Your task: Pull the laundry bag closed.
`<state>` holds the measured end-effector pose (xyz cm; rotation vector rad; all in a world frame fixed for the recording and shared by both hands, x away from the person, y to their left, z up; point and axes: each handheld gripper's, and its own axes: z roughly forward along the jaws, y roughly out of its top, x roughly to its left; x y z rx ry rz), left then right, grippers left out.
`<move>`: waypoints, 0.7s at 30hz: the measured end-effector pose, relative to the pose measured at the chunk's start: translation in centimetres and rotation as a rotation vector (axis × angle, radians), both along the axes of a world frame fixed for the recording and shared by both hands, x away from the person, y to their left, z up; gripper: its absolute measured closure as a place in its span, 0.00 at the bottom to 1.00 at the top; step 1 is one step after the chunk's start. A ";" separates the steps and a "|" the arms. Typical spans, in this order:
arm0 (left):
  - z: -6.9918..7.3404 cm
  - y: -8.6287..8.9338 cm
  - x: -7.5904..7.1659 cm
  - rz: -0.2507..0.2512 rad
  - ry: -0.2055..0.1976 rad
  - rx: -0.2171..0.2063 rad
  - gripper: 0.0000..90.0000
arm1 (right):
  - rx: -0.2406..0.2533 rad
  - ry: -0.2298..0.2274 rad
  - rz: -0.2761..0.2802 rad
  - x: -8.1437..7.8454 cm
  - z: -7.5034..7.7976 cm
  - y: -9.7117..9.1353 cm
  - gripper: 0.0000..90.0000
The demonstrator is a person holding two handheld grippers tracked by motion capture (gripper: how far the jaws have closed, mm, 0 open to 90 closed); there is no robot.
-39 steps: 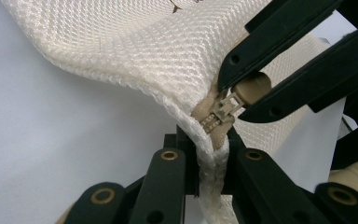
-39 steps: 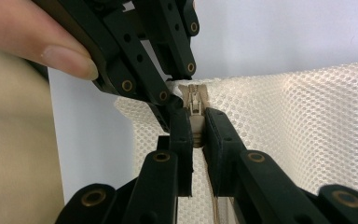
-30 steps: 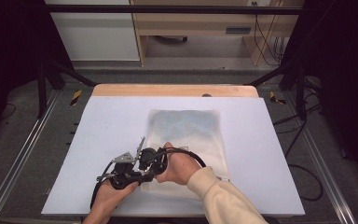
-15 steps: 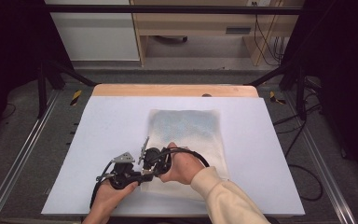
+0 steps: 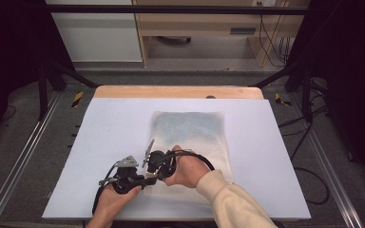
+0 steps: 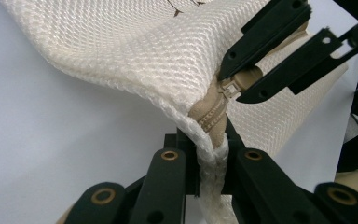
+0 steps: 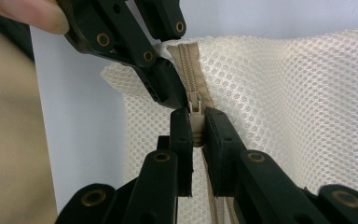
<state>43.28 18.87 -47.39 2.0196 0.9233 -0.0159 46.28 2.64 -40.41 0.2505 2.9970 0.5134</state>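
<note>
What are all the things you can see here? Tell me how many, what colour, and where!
mesh bag: one, cream-white, flat on the middle of the mat, near corner lifted.
zipper: one, tan, along the bag's lifted near edge.
zipper pull: one, tan, pinched at the zipper's end.
mat: one, pale blue-white, covering the table.
table: one, wooden edge showing at the far side.
cabinet: one, white, on the floor behind the table.
left gripper: one, black, shut on the bag's edge.
right gripper: one, black, shut on the zipper pull.
sleeve: one, cream, bottom right.
</note>
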 end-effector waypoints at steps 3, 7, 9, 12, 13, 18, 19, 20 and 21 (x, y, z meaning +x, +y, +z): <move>0.0 -0.1 -0.1 0.003 -0.005 0.005 0.94 | 0.000 -0.001 0.001 0.0 -0.1 -0.1 0.91; 0.0 -0.1 -0.1 0.006 -0.014 0.005 0.94 | -0.003 0.004 -0.008 0.1 -0.2 -0.3 0.91; 0.1 -0.1 -0.2 0.008 -0.015 0.001 0.94 | -0.001 0.002 -0.009 0.0 -0.2 -0.5 0.91; 0.2 0.0 -0.2 0.009 -0.020 -0.006 0.94 | 0.000 -0.003 -0.020 0.0 -0.3 -0.8 0.91; 0.2 0.0 -0.2 0.009 -0.020 -0.006 0.94 | 0.000 -0.003 -0.020 0.0 -0.3 -0.8 0.91; 0.4 0.0 -0.3 0.005 -0.026 -0.006 0.94 | 0.001 -0.002 -0.025 0.0 -0.1 -0.9 0.91; 0.4 0.0 -0.3 0.005 -0.026 -0.006 0.94 | 0.004 -0.001 -0.027 0.0 -0.1 -1.0 0.91; 0.3 -0.1 -0.3 0.002 -0.027 -0.005 0.94 | 0.007 0.001 -0.025 0.1 -0.1 -1.1 0.91; 0.3 -0.1 -0.3 0.002 -0.027 -0.005 0.94 | 0.007 0.001 -0.025 0.1 -0.1 -1.1 0.91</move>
